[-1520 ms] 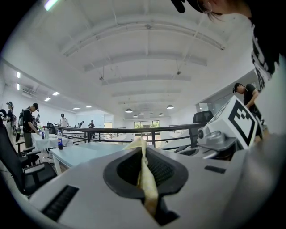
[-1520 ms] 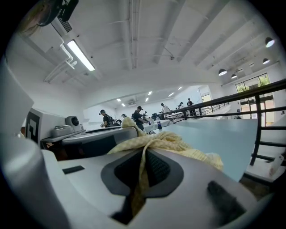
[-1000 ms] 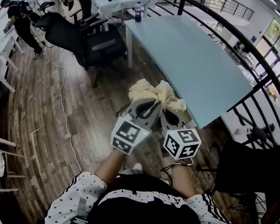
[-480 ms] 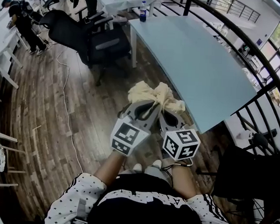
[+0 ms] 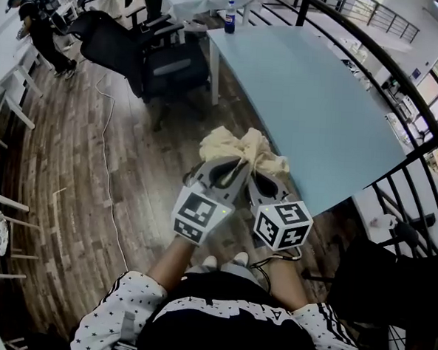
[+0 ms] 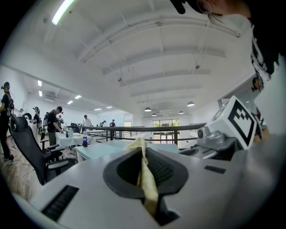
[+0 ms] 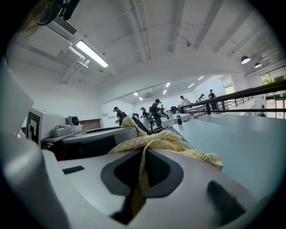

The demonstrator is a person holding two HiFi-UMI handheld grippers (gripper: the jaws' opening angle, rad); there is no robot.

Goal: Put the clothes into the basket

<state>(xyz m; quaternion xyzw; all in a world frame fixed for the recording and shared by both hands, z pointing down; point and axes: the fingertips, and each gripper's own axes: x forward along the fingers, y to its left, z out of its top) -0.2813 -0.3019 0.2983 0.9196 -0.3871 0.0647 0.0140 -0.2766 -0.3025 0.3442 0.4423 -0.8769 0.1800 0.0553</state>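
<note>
A pale yellow cloth (image 5: 244, 148) is bunched in the air in front of me, over the wooden floor beside the near corner of the light blue table (image 5: 313, 95). Both grippers hold it side by side. My left gripper (image 5: 234, 166) is shut on the cloth (image 6: 145, 172), which runs as a thin strip between its jaws. My right gripper (image 5: 260, 171) is shut on the cloth (image 7: 156, 145) too, with folds spilling over its top. No basket shows in any view.
Black office chairs (image 5: 148, 55) stand at the table's far left end, and a bottle (image 5: 230, 17) stands on that end. A white cable (image 5: 108, 178) runs over the floor at left. A black curved railing (image 5: 401, 93) lies right of the table. A person (image 5: 35, 30) stands far left.
The scene has shifted slightly in the head view as I move with both grippers; the table and chairs sit a little further right. The cloth stays held the same way.
</note>
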